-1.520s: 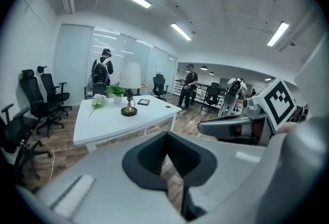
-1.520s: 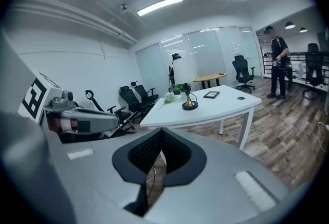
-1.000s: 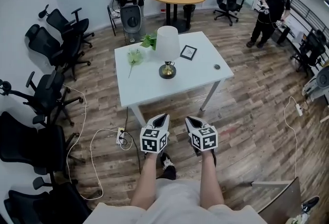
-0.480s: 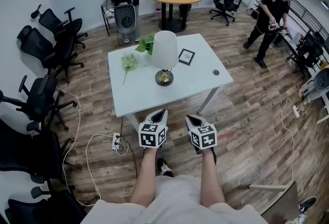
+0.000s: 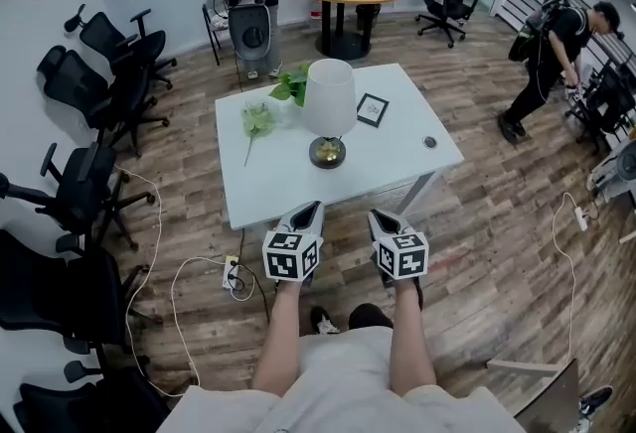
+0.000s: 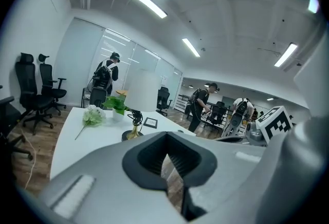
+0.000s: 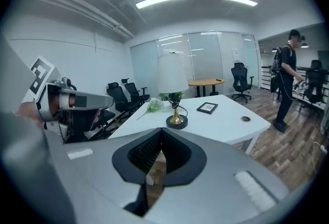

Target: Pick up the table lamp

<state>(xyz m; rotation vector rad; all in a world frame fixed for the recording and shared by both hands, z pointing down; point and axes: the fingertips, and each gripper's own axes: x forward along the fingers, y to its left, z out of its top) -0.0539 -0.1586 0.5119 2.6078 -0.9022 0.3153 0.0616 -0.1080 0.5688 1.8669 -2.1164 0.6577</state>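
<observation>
The table lamp [image 5: 329, 98], with a white shade and a brass base, stands upright near the middle of the white table [image 5: 278, 185]. It also shows in the left gripper view as the lamp [image 6: 140, 95] and in the right gripper view as the lamp [image 7: 173, 80]. My left gripper [image 5: 306, 214] and right gripper [image 5: 384, 219] hover side by side at the table's near edge, short of the lamp and apart from it. Both are shut with nothing between the jaws, as the left gripper [image 6: 167, 135] and right gripper [image 7: 162, 131] show in their own views.
On the table lie a framed picture [image 5: 373, 109], a green plant [image 5: 291, 83], a pale flower [image 5: 259, 117] and a small round cap [image 5: 429, 142]. Black office chairs [image 5: 104, 93] line the left. A power strip and cables [image 5: 232, 274] lie on the floor. A person [image 5: 552, 59] walks at right.
The table and lamp have come slightly closer to both grippers. The person at right has walked farther right. Both grippers stay shut and side by side.
</observation>
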